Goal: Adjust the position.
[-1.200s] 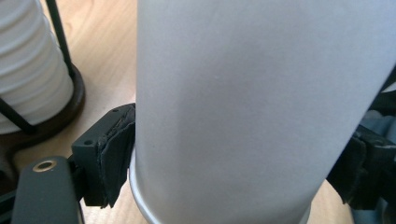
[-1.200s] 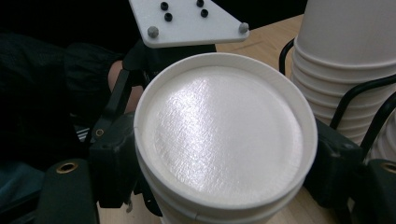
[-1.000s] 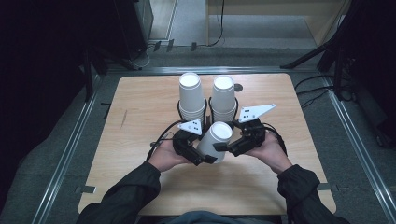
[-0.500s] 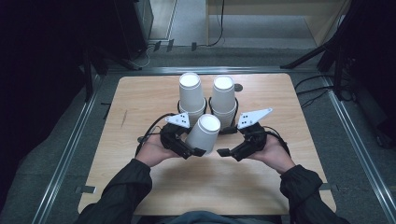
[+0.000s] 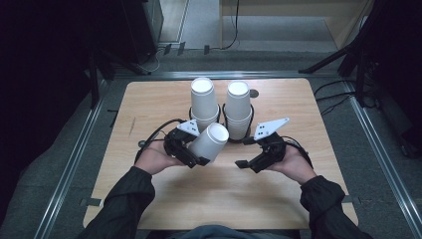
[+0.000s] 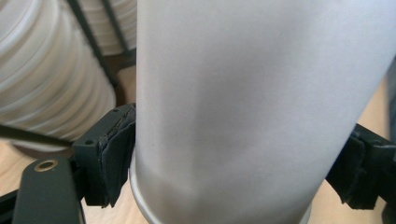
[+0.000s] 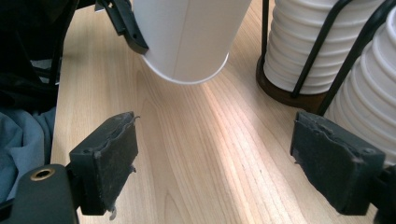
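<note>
L gripper (image 5: 196, 154), clamped on white paper cup (image 5: 209, 142), has drawn it off R gripper (image 5: 251, 162), now open w/ 0 held—handover looks done.

Dark long sleeves (image 5: 124, 199) are worn on both forearms. Each hand-held gripper is built of black parts: the left gripper (image 5: 191, 149) and right gripper (image 5: 251, 158) are each topped by a grey three-cornered plate and trailed by a black cable. Worn, ragged black pads (image 7: 116, 154) and a brass-coloured eyelet (image 7: 42, 174) are seen on the jaws.
</note>
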A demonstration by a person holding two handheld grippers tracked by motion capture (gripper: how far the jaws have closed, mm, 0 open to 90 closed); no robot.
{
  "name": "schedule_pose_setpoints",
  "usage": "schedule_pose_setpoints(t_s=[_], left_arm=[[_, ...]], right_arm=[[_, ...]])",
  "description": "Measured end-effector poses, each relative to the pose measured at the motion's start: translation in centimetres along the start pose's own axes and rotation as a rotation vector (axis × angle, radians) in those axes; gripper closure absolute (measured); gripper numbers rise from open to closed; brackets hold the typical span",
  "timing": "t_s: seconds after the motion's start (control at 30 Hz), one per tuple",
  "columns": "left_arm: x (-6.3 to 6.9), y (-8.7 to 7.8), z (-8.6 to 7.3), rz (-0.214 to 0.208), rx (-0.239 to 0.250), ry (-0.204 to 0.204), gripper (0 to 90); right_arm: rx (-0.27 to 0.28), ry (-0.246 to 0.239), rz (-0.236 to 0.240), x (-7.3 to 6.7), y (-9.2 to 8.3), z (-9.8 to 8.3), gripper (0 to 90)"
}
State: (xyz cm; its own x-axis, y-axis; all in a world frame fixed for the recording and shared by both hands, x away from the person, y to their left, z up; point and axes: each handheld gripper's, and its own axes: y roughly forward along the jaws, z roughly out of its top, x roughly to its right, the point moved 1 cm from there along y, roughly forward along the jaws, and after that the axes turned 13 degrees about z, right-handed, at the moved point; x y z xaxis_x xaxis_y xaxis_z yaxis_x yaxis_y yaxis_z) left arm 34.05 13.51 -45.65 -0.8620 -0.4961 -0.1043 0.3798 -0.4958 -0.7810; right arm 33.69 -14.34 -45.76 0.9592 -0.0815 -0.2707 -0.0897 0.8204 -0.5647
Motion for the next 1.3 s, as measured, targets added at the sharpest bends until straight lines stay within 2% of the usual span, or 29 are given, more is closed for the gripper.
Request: schedule_pose_setpoints(t_s=[0.07, 0.3, 0.53, 0.67, 0.73, 1.07, 1.3], left_arm=[[-0.2, 0.2, -0.1, 0.008, -0.018, 0.012, 14.1], [-0.4, 1.1, -0.5, -0.004, -0.067, 0.02, 14.1], [0.5, 2.3, -0.2, -0.012, -0.108, 0.057, 14.1], [1.2, 2.8, 0.2, -0.047, -0.113, 0.084, 14.1], [1.5, 3.0, 0.4, -0.051, -0.121, 0.106, 14.1], [2.9, 3.4, 1.2, -0.09, -0.12, 0.138, 14.0], [3.4, 3.6, 1.4, -0.108, -0.124, 0.154, 13.9]], right_arm=[[0.002, 0.003, 0.0, 0.1, -0.1, -0.1, 15.8], [0.007, -0.01, -0.003, 0.4, -0.2, -0.2, 17.5], [0.007, -0.023, -0.001, 0.3, -0.1, -0.1, 17.7], [0.008, -0.029, 0.01, 0.4, 0.0, 0.1, 17.7], [0.011, -0.034, 0.02, 0.4, 0.1, 0.4, 17.7], [-0.01, -0.068, 0.068, 0.0, 1.2, 1.6, 17.7], [-0.066, -0.082, 0.096, -0.3, 2.6, 2.1, 17.6]])
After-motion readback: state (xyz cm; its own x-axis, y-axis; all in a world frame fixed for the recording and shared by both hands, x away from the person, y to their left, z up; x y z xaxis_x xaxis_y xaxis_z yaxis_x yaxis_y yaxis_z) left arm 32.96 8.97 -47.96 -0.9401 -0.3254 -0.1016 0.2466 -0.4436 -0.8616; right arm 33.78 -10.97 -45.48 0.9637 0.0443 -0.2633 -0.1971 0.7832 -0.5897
